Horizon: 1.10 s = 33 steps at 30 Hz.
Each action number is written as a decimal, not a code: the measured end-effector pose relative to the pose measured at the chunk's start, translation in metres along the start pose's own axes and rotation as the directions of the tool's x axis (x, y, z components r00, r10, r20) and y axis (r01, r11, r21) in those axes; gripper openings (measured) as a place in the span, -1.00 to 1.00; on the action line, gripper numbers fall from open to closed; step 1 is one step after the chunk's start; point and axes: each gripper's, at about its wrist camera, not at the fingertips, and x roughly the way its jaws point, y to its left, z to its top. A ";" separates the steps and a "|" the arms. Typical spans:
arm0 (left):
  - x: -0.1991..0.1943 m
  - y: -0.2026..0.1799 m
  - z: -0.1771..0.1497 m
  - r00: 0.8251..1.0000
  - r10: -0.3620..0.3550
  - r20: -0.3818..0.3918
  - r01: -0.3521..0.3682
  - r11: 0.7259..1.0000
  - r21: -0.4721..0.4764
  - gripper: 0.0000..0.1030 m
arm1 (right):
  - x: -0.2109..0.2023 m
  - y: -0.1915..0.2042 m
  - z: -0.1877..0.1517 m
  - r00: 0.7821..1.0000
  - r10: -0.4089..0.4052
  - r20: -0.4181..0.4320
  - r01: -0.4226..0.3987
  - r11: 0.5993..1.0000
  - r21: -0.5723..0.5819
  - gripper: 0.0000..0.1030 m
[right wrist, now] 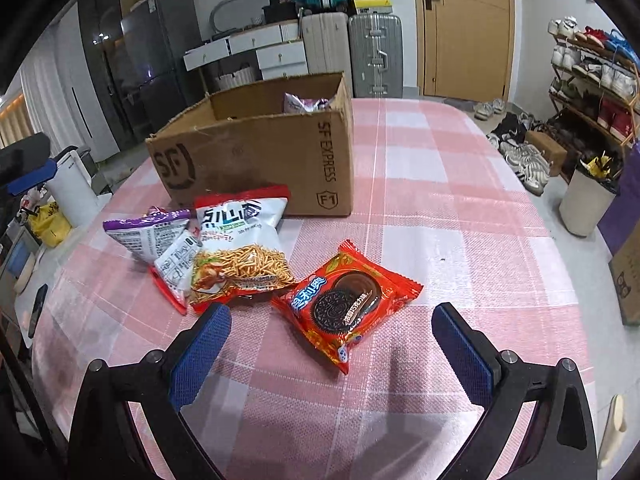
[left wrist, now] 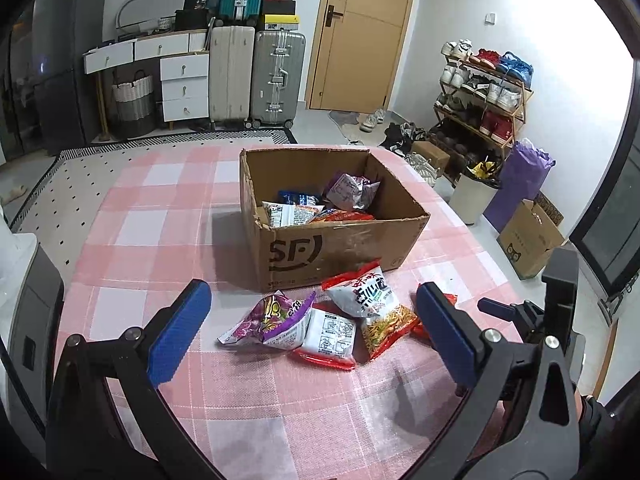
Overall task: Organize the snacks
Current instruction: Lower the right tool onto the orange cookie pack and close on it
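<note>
An open cardboard box [left wrist: 336,248] marked SF stands on the pink checked tablecloth [left wrist: 168,216] and holds several snack packets [left wrist: 312,206]. In front of it lie a purple packet [left wrist: 272,316], a white and red packet [left wrist: 330,336] and a noodle snack bag [left wrist: 376,304]. My left gripper [left wrist: 316,332] is open above these, empty. In the right wrist view the box [right wrist: 256,152], noodle bag [right wrist: 240,248], purple packet [right wrist: 148,236] and a red Oreo packet [right wrist: 344,304] show. My right gripper [right wrist: 332,348] is open around the Oreo packet's near end, empty.
The right gripper's body [left wrist: 560,308] shows at the right of the left wrist view. Beyond the table are suitcases [left wrist: 256,76], a drawer unit [left wrist: 184,84], a shoe rack [left wrist: 484,100], a bin [right wrist: 584,204] and a door [left wrist: 360,32].
</note>
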 end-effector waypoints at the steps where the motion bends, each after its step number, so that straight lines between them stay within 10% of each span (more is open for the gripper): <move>1: 0.001 0.001 0.001 1.000 0.002 -0.003 -0.002 1.000 -0.001 0.97 | 0.004 -0.001 0.000 1.000 0.001 -0.007 -0.001 1.000 0.003 0.98; 22: 0.037 0.015 0.000 0.997 0.022 -0.070 -0.023 1.000 -0.021 0.97 | 0.056 -0.010 0.006 0.995 0.030 -0.091 -0.028 0.999 0.019 0.91; 33: 0.035 0.023 0.000 0.997 0.029 -0.068 -0.032 0.999 -0.033 0.97 | 0.053 -0.022 0.008 0.997 0.025 -0.073 -0.024 1.000 0.015 0.15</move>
